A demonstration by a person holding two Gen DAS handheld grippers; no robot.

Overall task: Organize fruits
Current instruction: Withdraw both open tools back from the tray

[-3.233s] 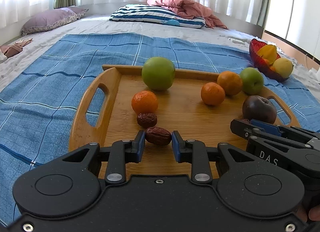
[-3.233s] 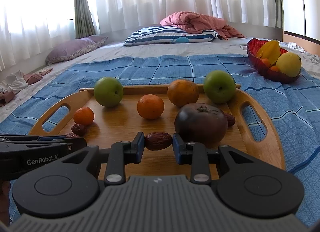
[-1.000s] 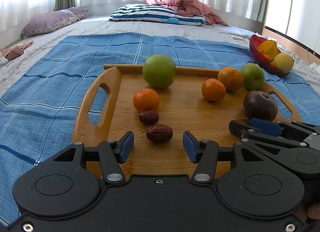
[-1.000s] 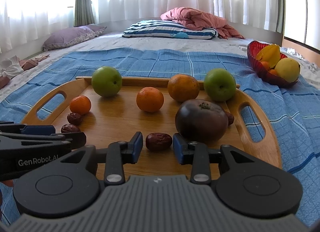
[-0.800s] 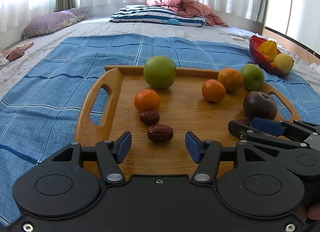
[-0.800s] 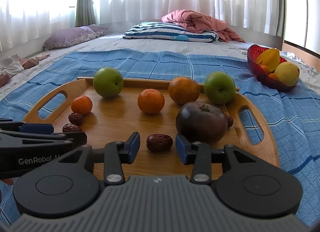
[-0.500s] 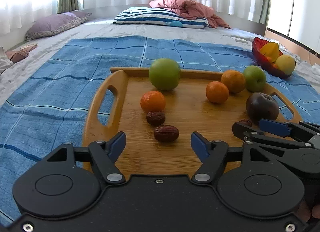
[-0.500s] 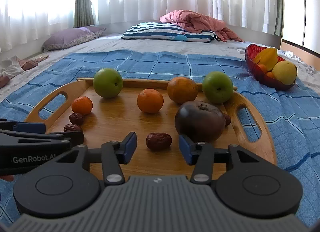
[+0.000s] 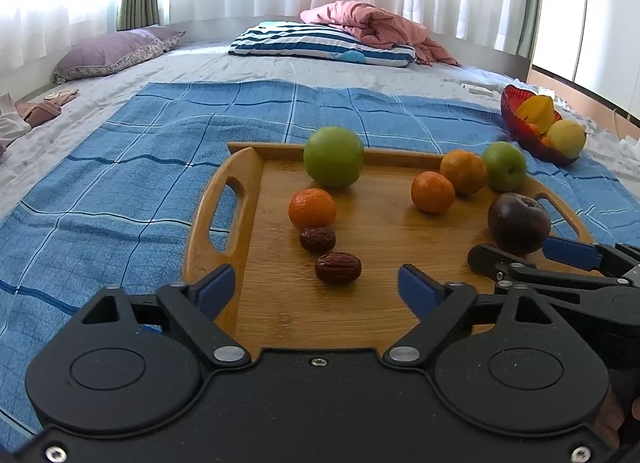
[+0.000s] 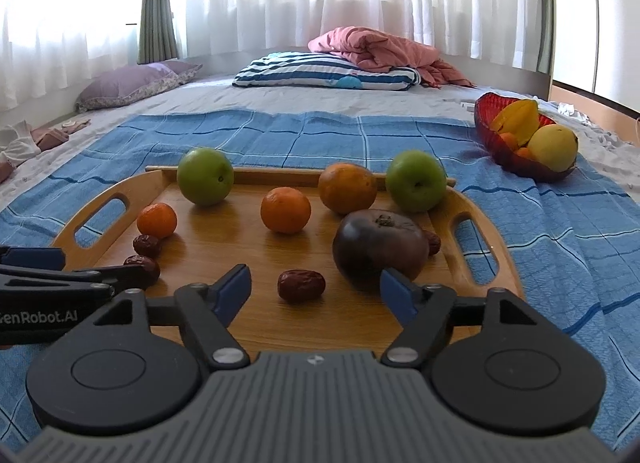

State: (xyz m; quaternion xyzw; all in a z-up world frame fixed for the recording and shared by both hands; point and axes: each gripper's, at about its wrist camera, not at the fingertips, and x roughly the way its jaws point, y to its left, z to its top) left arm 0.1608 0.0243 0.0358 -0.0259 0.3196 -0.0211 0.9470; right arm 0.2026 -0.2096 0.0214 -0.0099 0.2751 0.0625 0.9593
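A wooden tray [image 9: 372,315] on a blue blanket holds two green apples [image 9: 333,156], three oranges [image 9: 312,208], a dark purple fruit [image 9: 519,222] and several red dates. My left gripper [image 9: 316,290] is open and empty, just short of a date [image 9: 337,267] on the tray. My right gripper [image 10: 316,289] is open and empty, with another date [image 10: 301,285] lying on the tray [image 10: 280,323] between and beyond its fingers. The dark purple fruit [image 10: 380,249] sits just beyond the right finger. A date [image 10: 433,242] is half hidden behind it.
A red bowl [image 10: 516,143] with yellow and orange fruit stands on the bed at the far right, also in the left wrist view [image 9: 536,131]. Pillows and a pink quilt [image 10: 380,49] lie at the back. The blue blanket [image 9: 120,191] surrounds the tray.
Both grippers let go of their dates, opened wide and drew back a little. The two dates now lie on the tray.
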